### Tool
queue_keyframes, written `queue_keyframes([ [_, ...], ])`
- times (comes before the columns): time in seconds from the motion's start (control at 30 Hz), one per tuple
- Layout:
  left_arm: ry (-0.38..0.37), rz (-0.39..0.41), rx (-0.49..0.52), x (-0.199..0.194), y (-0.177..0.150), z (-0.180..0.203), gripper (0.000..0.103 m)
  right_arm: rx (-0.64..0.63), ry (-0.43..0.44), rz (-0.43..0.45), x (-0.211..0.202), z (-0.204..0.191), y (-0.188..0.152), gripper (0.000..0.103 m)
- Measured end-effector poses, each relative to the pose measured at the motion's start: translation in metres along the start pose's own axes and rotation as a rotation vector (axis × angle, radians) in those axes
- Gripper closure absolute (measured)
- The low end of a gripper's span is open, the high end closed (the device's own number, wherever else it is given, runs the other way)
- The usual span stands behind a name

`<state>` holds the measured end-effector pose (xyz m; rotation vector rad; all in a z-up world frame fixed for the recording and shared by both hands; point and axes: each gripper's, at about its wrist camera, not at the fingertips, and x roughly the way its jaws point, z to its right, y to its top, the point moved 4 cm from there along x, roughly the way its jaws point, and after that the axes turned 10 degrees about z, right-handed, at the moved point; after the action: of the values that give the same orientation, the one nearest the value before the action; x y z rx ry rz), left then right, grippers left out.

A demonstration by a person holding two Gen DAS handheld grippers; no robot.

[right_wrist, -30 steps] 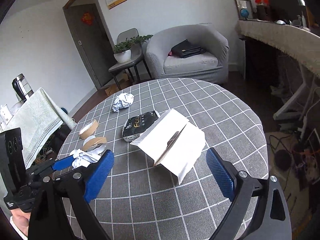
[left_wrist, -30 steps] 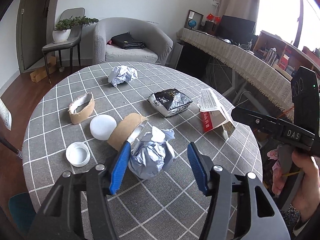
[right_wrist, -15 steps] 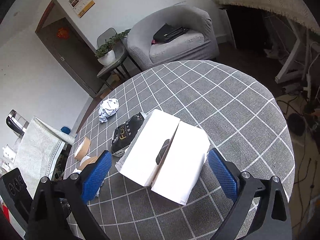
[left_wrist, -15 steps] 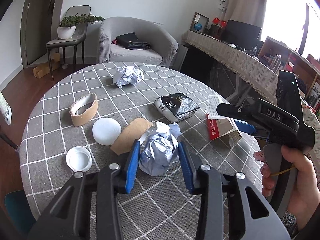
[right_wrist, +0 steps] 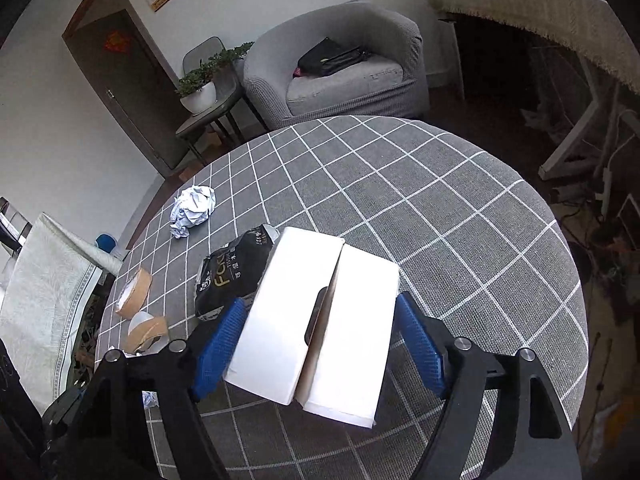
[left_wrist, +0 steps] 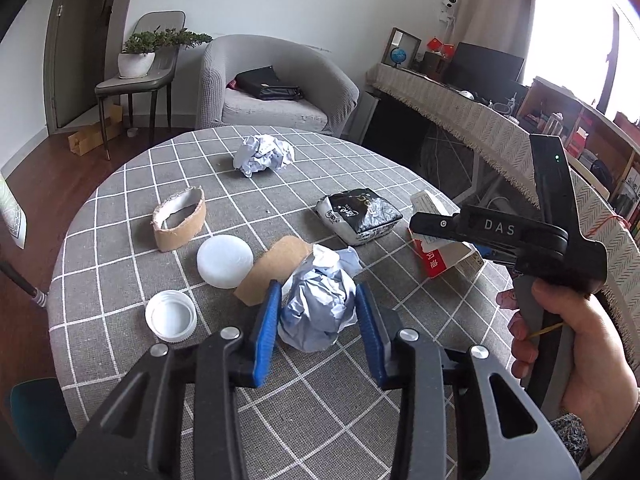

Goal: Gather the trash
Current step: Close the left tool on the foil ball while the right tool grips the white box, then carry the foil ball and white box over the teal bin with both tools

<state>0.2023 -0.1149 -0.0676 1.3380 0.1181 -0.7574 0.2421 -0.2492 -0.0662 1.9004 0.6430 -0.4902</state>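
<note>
On the round checked table (left_wrist: 352,412), my left gripper (left_wrist: 318,292) is shut on a crumpled pale-blue paper ball (left_wrist: 320,312), both blue pads pressed into its sides. My right gripper (right_wrist: 320,300) is closing its jaws on a white carton (right_wrist: 312,320); the pads touch its two long sides. From the left wrist view that gripper (left_wrist: 424,226) shows side-on at the right, a hand on its grip, with the carton's red-and-white end (left_wrist: 436,260) under it. A second paper ball (left_wrist: 262,156) (right_wrist: 194,208) and a black packet (left_wrist: 360,214) (right_wrist: 232,276) lie farther out.
Two brown tape rolls (left_wrist: 180,220) (left_wrist: 276,264), a white dome lid (left_wrist: 224,260) and a white screw cap (left_wrist: 171,316) lie left of the held ball. Beyond the table stand a grey armchair (left_wrist: 276,80) and a chair with a plant (left_wrist: 136,64). A long sideboard (left_wrist: 460,108) runs at the right.
The left jaws have closed from wide apart onto the paper ball. The right gripper has come down over the carton and its jaws have narrowed onto its sides.
</note>
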Motion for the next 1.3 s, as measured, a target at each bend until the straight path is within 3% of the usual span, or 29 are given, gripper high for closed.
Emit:
queue_keyframes([
  [0.13, -0.004, 0.008, 0.006, -0.005, 0.002, 0.000, 0.063, -0.004, 0.005, -0.003, -0.004, -0.001, 0.001, 0.038],
  [0.4, 0.008, 0.038, -0.007, -0.024, 0.009, -0.011, 0.063, -0.015, 0.026, 0.031, -0.019, -0.015, 0.010, 0.038],
  [0.43, 0.011, 0.042, -0.007, -0.028, 0.009, -0.013, 0.063, -0.020, 0.033, 0.032, -0.020, -0.018, 0.010, 0.043],
  [0.7, 0.037, 0.082, -0.020, -0.060, 0.016, -0.030, 0.063, -0.048, 0.097, 0.031, -0.022, -0.055, 0.007, 0.048],
  [1.3, 0.210, 0.126, -0.059, -0.138, 0.022, -0.107, 0.063, -0.100, 0.255, 0.006, -0.006, -0.160, -0.013, 0.048],
])
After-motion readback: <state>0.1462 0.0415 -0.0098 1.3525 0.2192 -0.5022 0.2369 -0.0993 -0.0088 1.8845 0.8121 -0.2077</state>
